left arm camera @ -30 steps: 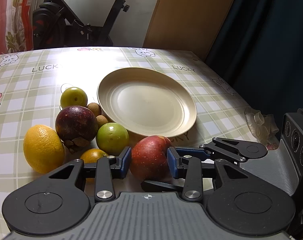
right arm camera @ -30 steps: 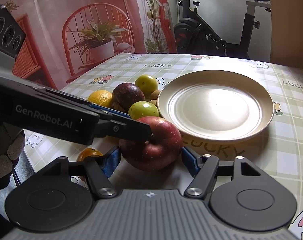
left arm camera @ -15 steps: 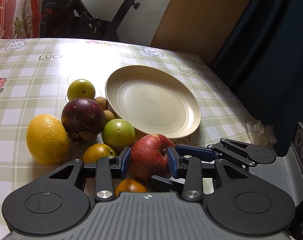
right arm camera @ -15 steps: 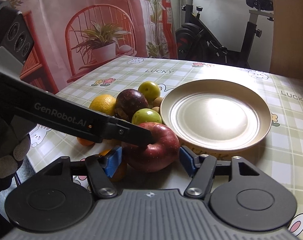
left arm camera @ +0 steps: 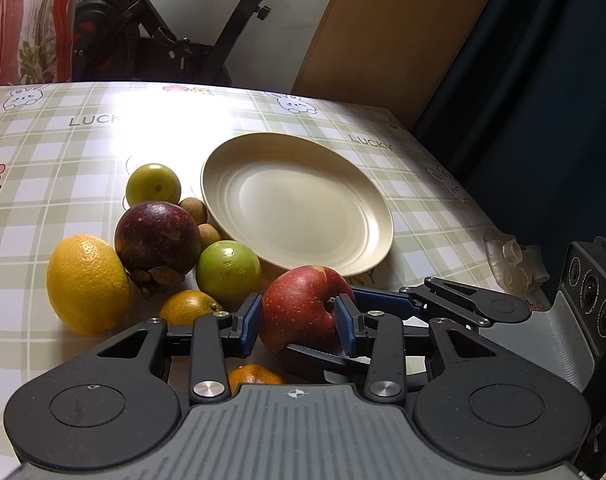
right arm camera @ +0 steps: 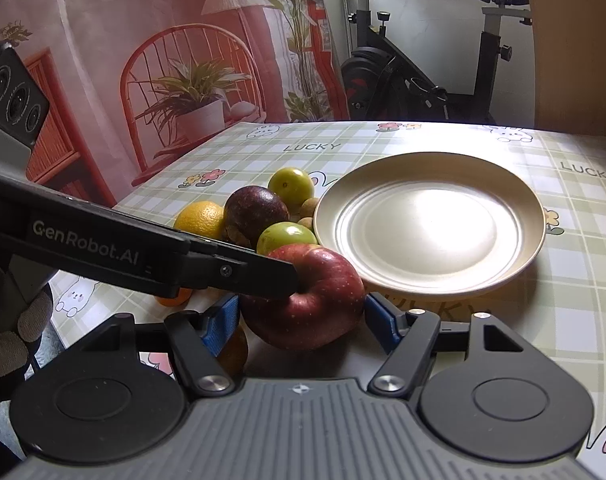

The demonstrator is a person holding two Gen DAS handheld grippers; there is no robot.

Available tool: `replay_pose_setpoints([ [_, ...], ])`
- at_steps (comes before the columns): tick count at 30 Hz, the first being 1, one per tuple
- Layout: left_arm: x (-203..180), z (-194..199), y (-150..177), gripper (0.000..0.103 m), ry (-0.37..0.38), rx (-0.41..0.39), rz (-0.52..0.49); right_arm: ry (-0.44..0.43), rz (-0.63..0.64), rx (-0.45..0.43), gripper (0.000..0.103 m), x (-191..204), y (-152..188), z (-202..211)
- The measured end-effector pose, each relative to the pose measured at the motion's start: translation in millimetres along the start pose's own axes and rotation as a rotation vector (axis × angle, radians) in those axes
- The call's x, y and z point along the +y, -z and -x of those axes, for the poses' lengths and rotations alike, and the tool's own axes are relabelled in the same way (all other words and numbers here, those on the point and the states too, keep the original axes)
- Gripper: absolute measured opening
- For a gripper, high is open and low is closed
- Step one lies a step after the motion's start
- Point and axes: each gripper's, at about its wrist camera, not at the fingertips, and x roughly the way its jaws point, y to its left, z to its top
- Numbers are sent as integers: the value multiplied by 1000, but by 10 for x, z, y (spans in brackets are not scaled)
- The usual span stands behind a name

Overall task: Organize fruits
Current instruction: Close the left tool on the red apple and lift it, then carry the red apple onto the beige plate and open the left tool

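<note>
My left gripper (left arm camera: 298,322) is shut on a red apple (left arm camera: 299,304), holding it above the table just in front of the empty cream plate (left arm camera: 383,232). In the right wrist view, one of the left gripper's fingers (right arm camera: 243,276) presses the apple (right arm camera: 319,300) near its stem. My right gripper (right arm camera: 301,320) stands open, with a blue pad on either side of the apple and a gap on each side. Left of the plate lie a yellow citrus (left arm camera: 87,284), a dark purple fruit (left arm camera: 157,236), two green fruits (left arm camera: 227,272) and small brown ones (left arm camera: 193,210).
Two small oranges (left arm camera: 189,306) lie under and beside the held apple. Crumpled clear plastic (left arm camera: 511,264) sits at the table's right edge by a dark curtain. An exercise bike (right arm camera: 423,80) stands beyond the far edge. A gloved hand (right arm camera: 7,348) holds the left gripper.
The left gripper has risen with the apple in its grip, and a second small orange now shows beneath it. The right gripper has stayed open around the apple.
</note>
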Motion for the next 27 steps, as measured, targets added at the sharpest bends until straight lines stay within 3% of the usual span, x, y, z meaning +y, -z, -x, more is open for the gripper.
replay_pose_setpoints([
  [8,-22,58,-303,42,28,-47,-36,42,86,-53,71,20,-309,23],
  [13,116,-70,-597,42,38,-64,5,43,129,-84,71,-116,-532,-165],
  [20,195,-411,-882,42,-39,-42,-4,62,151,-56,71,-293,-676,-566],
  [27,387,-671,-1018,42,-63,-3,20,79,167,-6,71,-408,-748,-870],
])
